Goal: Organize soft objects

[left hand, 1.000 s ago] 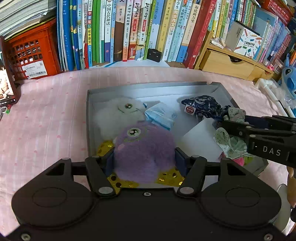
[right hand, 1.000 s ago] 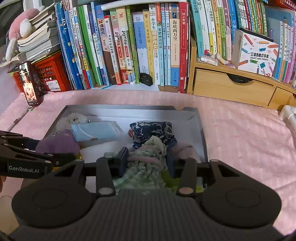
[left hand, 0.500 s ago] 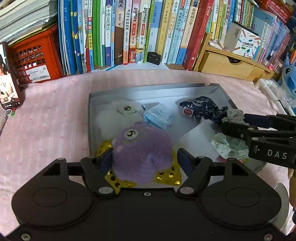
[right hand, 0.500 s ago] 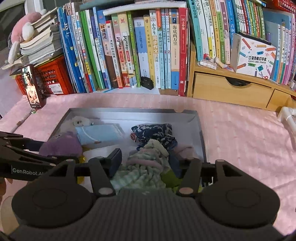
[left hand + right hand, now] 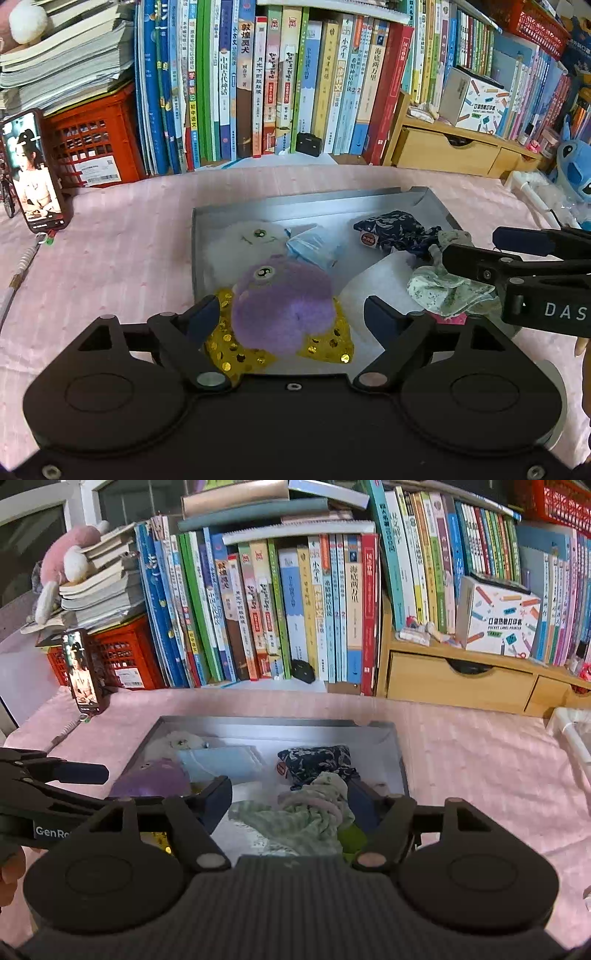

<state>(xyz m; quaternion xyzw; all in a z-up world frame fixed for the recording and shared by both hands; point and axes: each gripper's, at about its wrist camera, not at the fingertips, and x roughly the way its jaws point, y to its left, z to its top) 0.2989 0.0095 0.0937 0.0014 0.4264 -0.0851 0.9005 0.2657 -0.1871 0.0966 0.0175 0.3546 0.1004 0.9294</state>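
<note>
Jaws opening, both clear | purple plush (image 5: 282, 308), green cloth (image 5: 303, 818) between | gray box (image 5: 306, 201)

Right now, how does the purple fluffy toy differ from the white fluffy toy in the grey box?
The purple fluffy toy lies nearer the camera, on gold sequinned fabric; the white fluffy toy sits behind it in the back corner. The purple one looks larger from here. Both are round, fuzzy and lie inside the grey box.

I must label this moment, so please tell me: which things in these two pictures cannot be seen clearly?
- Pink item, left wrist view: mostly hidden under the green cloth.
- Gold sequin piece, left wrist view: covered by the purple plush and the left gripper body.
- White plush, right wrist view: too small for details.
</note>
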